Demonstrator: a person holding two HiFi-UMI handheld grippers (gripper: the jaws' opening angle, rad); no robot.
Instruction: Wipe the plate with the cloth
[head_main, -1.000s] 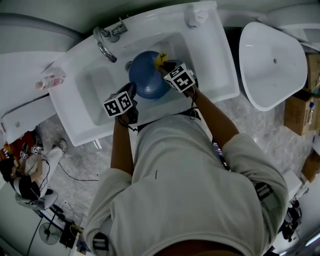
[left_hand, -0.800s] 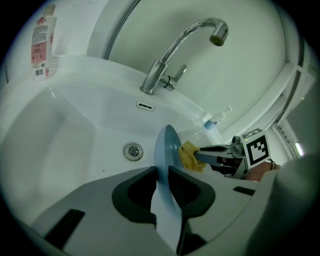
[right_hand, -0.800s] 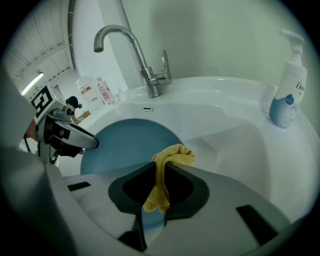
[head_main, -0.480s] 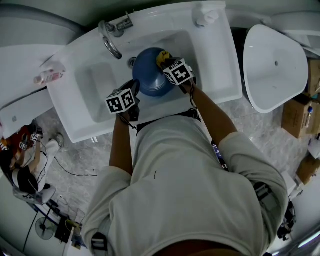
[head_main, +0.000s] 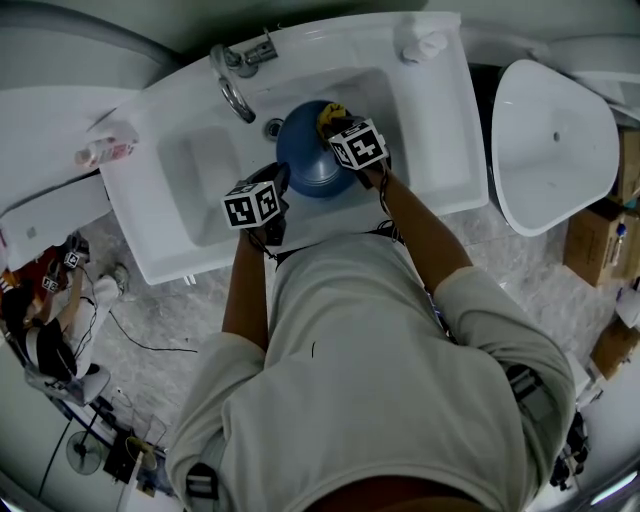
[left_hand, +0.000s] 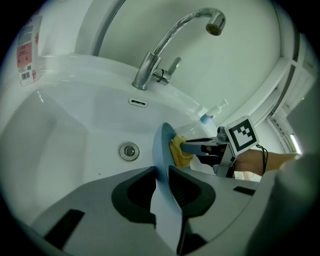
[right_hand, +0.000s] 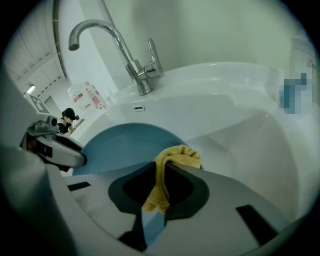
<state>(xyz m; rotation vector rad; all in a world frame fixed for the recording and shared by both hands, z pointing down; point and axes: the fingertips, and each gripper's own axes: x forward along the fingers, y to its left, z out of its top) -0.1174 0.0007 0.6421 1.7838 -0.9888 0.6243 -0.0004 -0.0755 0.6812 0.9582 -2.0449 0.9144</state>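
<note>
A blue plate (head_main: 308, 155) stands on edge inside the white sink (head_main: 190, 215). My left gripper (left_hand: 161, 177) is shut on the plate's rim (left_hand: 161, 150), holding it upright. In my right gripper (right_hand: 161, 172), shut on it, is a yellow cloth (right_hand: 170, 165) that presses against the plate's blue face (right_hand: 125, 147). From the left gripper view the cloth (left_hand: 179, 151) shows just behind the plate, with the right gripper (left_hand: 207, 146) reaching in from the right. In the head view the cloth (head_main: 330, 115) peeks out above the right gripper's marker cube (head_main: 358, 145).
A chrome tap (head_main: 232, 80) arches over the basin, with the drain (left_hand: 129, 151) below it. A soap dispenser (head_main: 422, 42) stands at the sink's far right corner and a bottle (head_main: 105, 150) lies on the left ledge. A white tub (head_main: 550, 140) sits to the right.
Both grippers with plate and cloth have stayed together in the basin; the whole view has shifted slightly as the head moved. The cloth sits a little higher on the plate.
</note>
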